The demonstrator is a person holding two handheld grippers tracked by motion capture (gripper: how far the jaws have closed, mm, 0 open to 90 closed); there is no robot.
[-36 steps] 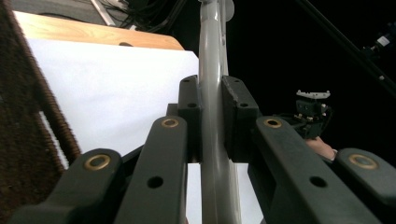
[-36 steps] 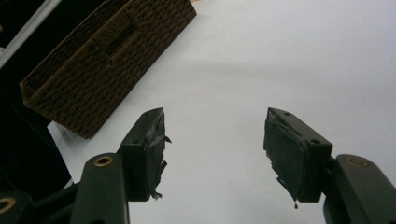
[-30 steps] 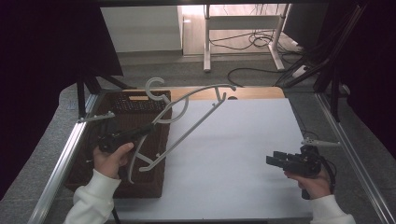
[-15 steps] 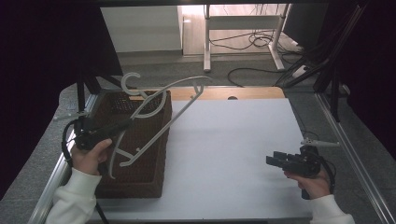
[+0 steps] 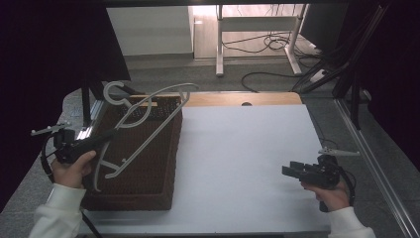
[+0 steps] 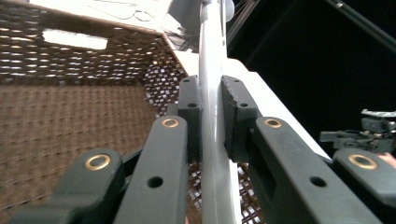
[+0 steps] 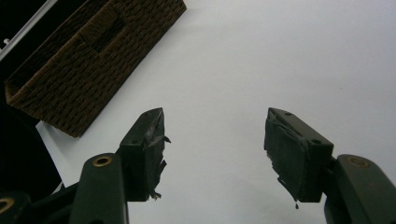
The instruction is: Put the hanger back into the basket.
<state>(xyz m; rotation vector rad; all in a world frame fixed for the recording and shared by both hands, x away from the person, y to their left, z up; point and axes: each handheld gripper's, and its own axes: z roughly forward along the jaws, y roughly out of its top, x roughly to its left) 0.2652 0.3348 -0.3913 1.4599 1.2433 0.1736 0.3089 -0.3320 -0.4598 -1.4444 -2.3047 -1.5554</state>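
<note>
At the left of the high view, the left gripper [image 5: 101,140] is clamped on a white hanger [image 5: 143,121], holding it tilted above a brown wicker basket [image 5: 163,168]. In the left gripper view its pads [image 6: 238,112] pinch one flat bar of the hanger from both sides. The hook [image 5: 113,94] points to the upper left of the frame, over the basket's far rim; the rest slopes down toward the person's left hand [image 5: 72,168]. Whether any part of the hanger touches the basket I cannot tell.

At the lower right of the high view, the right gripper [image 5: 289,171] rests low over the white table [image 5: 237,148], well apart from the basket. In the right gripper view its jaws stand wide with nothing between them.

The step looks like lowering the hanger into the basket. Done well, that likely means turning the hanger flatter and lining its long side with the basket's length, so hook and arm ends clear the rims before release. The grip sits off-centre, so the free end may swing; lower slowly.

No brand, label or writing can be read anywhere.
</note>
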